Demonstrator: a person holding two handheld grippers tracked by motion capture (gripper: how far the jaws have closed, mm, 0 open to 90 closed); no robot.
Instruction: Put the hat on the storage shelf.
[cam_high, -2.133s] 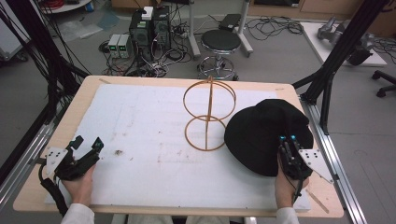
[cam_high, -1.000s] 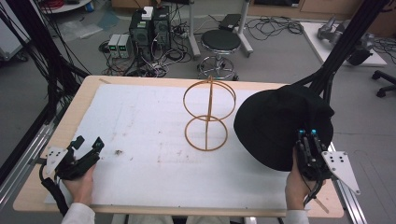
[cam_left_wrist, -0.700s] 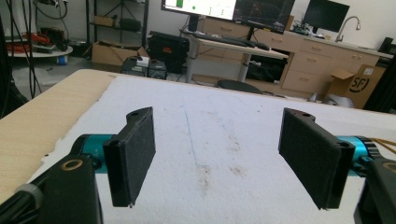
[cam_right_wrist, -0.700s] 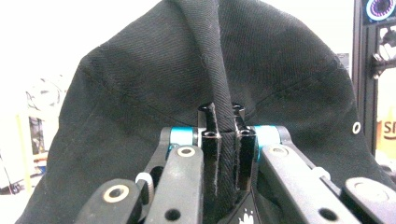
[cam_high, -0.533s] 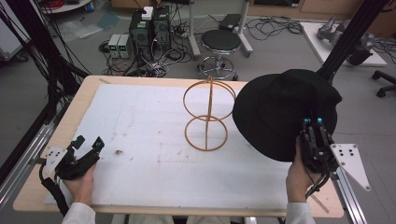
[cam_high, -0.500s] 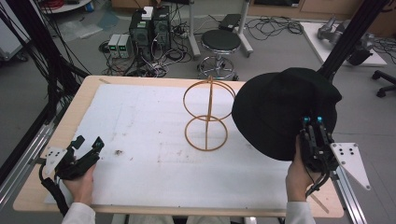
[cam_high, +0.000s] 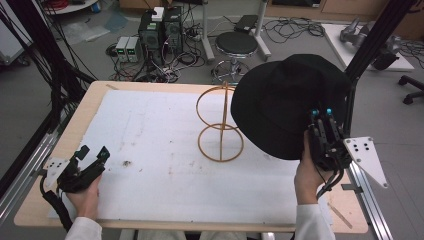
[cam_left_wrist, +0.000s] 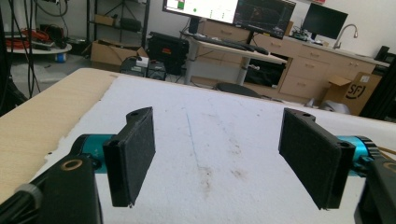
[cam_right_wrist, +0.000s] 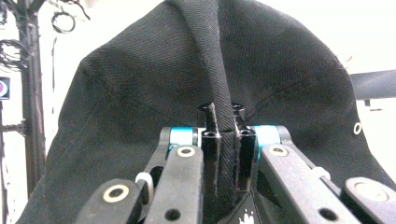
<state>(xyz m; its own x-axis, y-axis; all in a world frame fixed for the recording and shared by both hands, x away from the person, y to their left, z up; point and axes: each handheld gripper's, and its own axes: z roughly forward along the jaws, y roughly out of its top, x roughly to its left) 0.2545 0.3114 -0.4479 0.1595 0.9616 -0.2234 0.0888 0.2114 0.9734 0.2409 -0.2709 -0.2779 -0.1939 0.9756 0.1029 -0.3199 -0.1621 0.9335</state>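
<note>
With the right hand-held gripper (cam_high: 322, 116) clamped on just the brim of the black bucket hat (cam_high: 285, 102), held above the tabletop's (cam_high: 150, 130) right side beside the wooden ring stand (cam_high: 220, 125), and the left hand-held gripper (cam_high: 92, 152) resting wide open and empty, the floppy hat could slip free or knock the stand over.

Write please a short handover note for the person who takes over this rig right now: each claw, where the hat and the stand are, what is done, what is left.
Right claw: shut on the brim of the black hat, holding it in the air at the table's right side, beside the wooden ring stand.
Left claw: open, nothing in it, low over the white mat at the near left.
Done: the hat is gripped and lifted off the mat.
Left: probably to set the hat on top of the stand, then release. The stand is upright at mid-table; the hat is not on it yet.
</note>
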